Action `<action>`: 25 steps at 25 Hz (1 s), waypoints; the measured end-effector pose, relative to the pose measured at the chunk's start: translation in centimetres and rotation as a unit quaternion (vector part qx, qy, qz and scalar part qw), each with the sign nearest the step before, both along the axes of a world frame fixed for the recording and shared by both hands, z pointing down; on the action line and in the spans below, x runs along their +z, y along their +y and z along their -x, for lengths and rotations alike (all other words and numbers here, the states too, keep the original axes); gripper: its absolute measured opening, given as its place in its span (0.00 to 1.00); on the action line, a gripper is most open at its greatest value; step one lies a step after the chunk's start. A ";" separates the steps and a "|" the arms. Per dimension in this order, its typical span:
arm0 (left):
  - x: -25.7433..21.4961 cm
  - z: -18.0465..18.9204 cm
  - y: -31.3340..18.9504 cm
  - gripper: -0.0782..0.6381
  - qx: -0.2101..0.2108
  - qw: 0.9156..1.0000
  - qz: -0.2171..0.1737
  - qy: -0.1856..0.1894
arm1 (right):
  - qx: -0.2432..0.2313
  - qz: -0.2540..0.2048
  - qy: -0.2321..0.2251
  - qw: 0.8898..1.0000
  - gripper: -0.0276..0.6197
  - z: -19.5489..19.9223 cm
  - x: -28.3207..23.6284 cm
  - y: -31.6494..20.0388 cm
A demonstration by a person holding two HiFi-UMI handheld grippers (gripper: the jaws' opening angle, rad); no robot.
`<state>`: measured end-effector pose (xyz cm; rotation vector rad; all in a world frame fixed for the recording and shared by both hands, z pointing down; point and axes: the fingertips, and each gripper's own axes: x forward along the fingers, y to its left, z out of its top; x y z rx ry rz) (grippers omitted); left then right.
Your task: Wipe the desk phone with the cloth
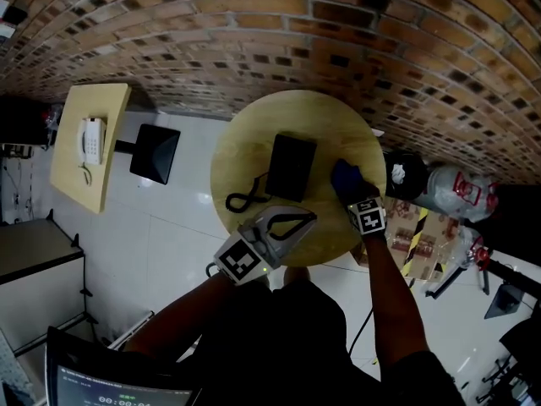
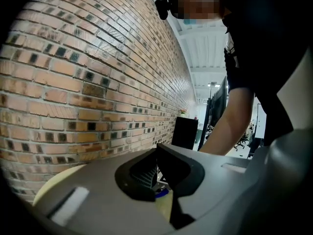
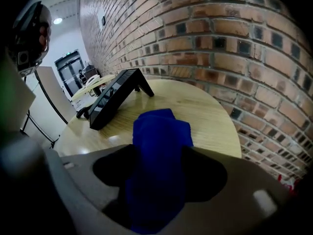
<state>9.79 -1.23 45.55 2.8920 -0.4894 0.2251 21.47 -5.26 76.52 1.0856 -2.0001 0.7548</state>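
Desk phone: one, black, middle of round table.
Cloth: one, blue, just right of phone.
Right gripper: tilted steeply down, jaws spread, cloth between them.
Left gripper: near level, jaws pressed together, near side of phone.
Grippers: two.

Brick wall; white tiled floor; round wooden worktop; square worktop carrying white telephone.
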 end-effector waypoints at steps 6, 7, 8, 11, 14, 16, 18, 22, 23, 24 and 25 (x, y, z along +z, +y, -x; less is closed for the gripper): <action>0.0 0.5 -0.2 0.11 -0.010 1.000 0.005 -0.001 | 0.005 0.000 0.018 1.000 0.46 -0.2 -0.2 -0.3; 0.0 0.6 -0.2 0.11 -0.010 1.000 0.005 -0.002 | 0.007 0.002 0.019 1.000 0.42 -0.3 -0.1 -0.4; 0.0 0.6 -0.2 0.11 -0.011 1.000 0.005 -0.002 | 0.008 0.002 0.019 1.000 0.35 -0.5 0.0 -0.4; 0.0 0.8 -0.1 0.11 -0.013 1.000 0.003 0.000 | 0.016 0.004 0.010 1.000 0.22 -1.1 0.5 -0.7; -0.1 1.3 0.1 0.11 -0.018 1.000 0.002 0.003 | 0.025 0.010 0.005 1.000 0.19 -1.3 0.4 -0.6; -0.1 1.9 0.2 0.11 -0.020 1.000 0.002 0.002 | 0.027 0.014 0.007 1.000 0.18 -1.3 0.4 -0.6; -0.4 2.4 0.1 0.11 -0.027 1.000 0.003 0.005 | 0.027 0.013 0.004 1.000 0.18 -1.1 -0.2 -0.8; -1.1 3.5 0.1 0.11 -0.034 0.999 -0.008 0.006 | -0.003 -0.036 -0.008 0.999 0.18 1.0 -4.0 -3.0; -1.3 3.9 0.1 0.11 -0.036 0.999 -0.012 0.006 | -0.013 -0.052 -0.013 0.998 0.18 2.0 -5.4 -3.9; -1.4 4.2 0.2 0.11 -0.039 0.999 -0.014 0.006 | -0.023 -0.066 -0.018 0.997 0.18 3.0 -6.7 -4.9; -1.5 4.6 0.3 0.11 -0.043 0.999 -0.015 0.005 | -0.035 -0.078 -0.024 0.996 0.18 4.2 -8.0 -5.8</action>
